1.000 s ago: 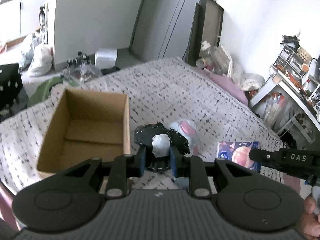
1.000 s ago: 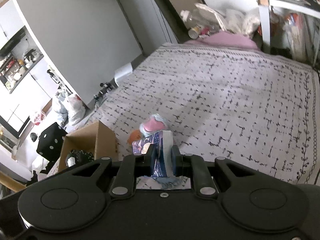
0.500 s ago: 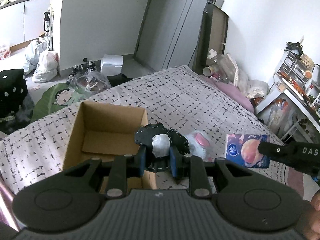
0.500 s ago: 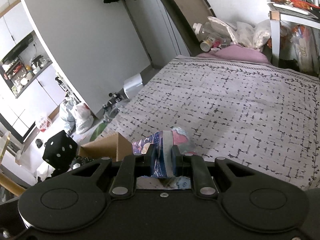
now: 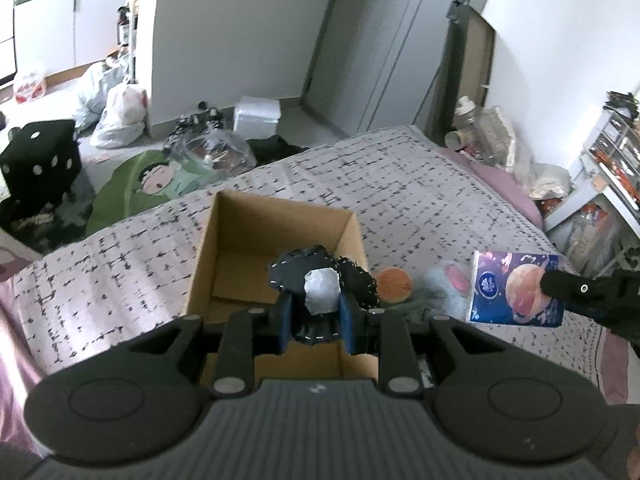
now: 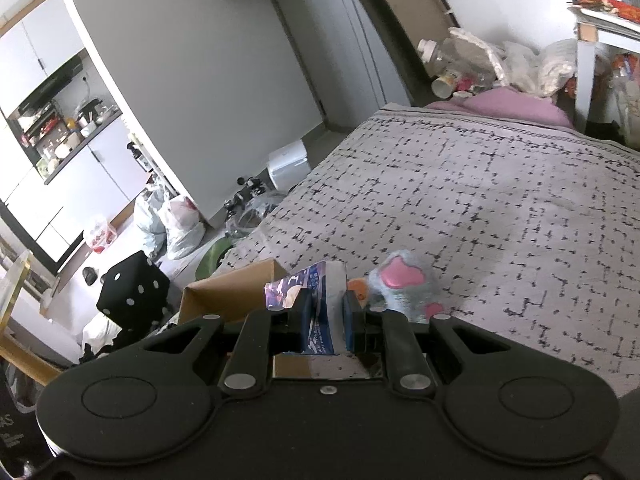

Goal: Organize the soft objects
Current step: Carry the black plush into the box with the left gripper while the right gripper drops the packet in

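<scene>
I take the open cardboard box as my landmark; it sits on the bed, whose cover is a pale, flat-woven fabric with a broken black grid print. The box is plain brown corrugated board, rectangular, its flaps out of sight and its floor bare as far as I can see.

Just above the box's near right corner, my left gripper has its fingers pinching a dark fabric piece: black, limp, with a ragged edge picked out in pale stitching, and a crumpled whitish patch at its middle (I cannot tell what that patch is made of). It hangs over the box's opening, clear of the floor.

Right of the box, lying on the bed cover and just beside the box's outer wall, is a small orange round thing, matte and soft-looking. Touching it on the far side from the box is a fluffy grey-blue plush with smooth pink patches, rounded and slumped.

Further right of the box again, my right gripper has its fingers pinching a soft tissue pack, a glossy blue-violet plastic wrap printed with a large orange planet; the wrap is creased where the fingers squeeze it. The pack is held off the bed, out past the plush from the box.
</scene>
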`<state>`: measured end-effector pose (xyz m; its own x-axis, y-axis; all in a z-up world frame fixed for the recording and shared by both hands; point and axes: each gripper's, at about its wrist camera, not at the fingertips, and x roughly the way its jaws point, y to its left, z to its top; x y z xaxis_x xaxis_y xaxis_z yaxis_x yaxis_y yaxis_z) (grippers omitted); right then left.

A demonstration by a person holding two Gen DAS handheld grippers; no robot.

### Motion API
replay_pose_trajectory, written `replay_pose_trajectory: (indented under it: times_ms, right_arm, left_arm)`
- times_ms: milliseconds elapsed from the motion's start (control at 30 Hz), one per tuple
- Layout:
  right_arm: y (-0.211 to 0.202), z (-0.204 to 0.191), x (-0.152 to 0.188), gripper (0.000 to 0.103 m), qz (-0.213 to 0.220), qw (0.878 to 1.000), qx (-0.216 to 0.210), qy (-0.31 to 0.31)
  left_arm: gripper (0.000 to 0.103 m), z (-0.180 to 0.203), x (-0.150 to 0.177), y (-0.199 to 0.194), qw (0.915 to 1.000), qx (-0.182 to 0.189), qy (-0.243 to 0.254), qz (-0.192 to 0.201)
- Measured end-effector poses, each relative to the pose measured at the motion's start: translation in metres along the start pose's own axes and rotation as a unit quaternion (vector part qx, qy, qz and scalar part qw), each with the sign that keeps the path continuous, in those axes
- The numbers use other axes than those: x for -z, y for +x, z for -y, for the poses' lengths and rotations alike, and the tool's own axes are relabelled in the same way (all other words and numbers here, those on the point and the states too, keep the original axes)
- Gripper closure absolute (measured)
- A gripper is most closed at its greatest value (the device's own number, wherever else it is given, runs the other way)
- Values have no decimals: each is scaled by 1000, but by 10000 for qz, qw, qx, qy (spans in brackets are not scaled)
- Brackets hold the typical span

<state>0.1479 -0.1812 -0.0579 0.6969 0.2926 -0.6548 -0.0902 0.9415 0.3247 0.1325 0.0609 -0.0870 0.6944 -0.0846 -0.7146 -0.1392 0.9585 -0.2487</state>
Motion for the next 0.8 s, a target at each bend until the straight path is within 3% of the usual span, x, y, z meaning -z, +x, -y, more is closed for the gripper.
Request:
replay_pose_trajectory:
  times_ms: [500,633,800]
  right_arm:
    - [25,-42,14,87,-241,9989,-397,-119]
    - [26,-50,16,87,-277,9983,-477,-169]
    - [28,-54,18,87,-323,9979,-547,-154]
  left_arm:
    - [76,-38,11,7,9967,-519,-326,-524]
    - [69,-46,10,8,9947,-525,-447,-759]
    - [54,-50,6,-3,9955,-528,-494,-617]
